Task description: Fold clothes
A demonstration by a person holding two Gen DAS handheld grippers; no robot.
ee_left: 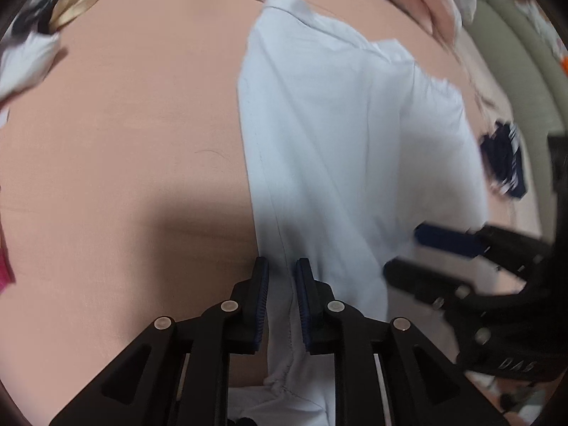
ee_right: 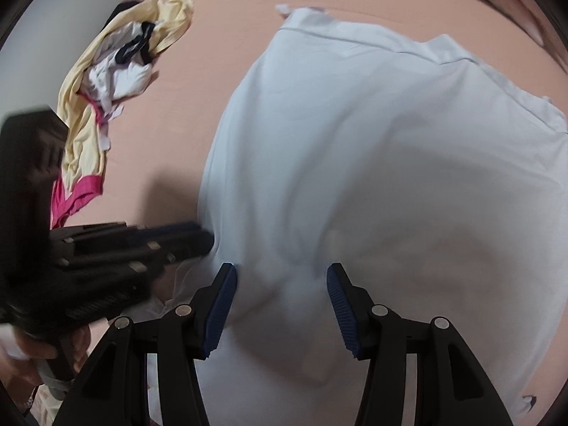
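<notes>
Left wrist view: the left gripper (ee_left: 280,273) pinches the hem of the pale blue polo shirt (ee_left: 337,124), centre frame on the peach bedsheet (ee_left: 124,124). Right gripper (ee_right: 280,280), jaws apart, straddles bunched fabric; closing on the hem edge alone would likely keep the fold even.

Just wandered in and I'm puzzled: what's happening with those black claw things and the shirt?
A person is folding laundry on a bed with a handheld gripper in each hand. The left gripper has its fingers nearly closed on the near edge of a pale blue shirt, seemingly pinching it. The right gripper is open over the same shirt, gripping nothing. A heap of unfolded clothes waits off to the side.
</notes>
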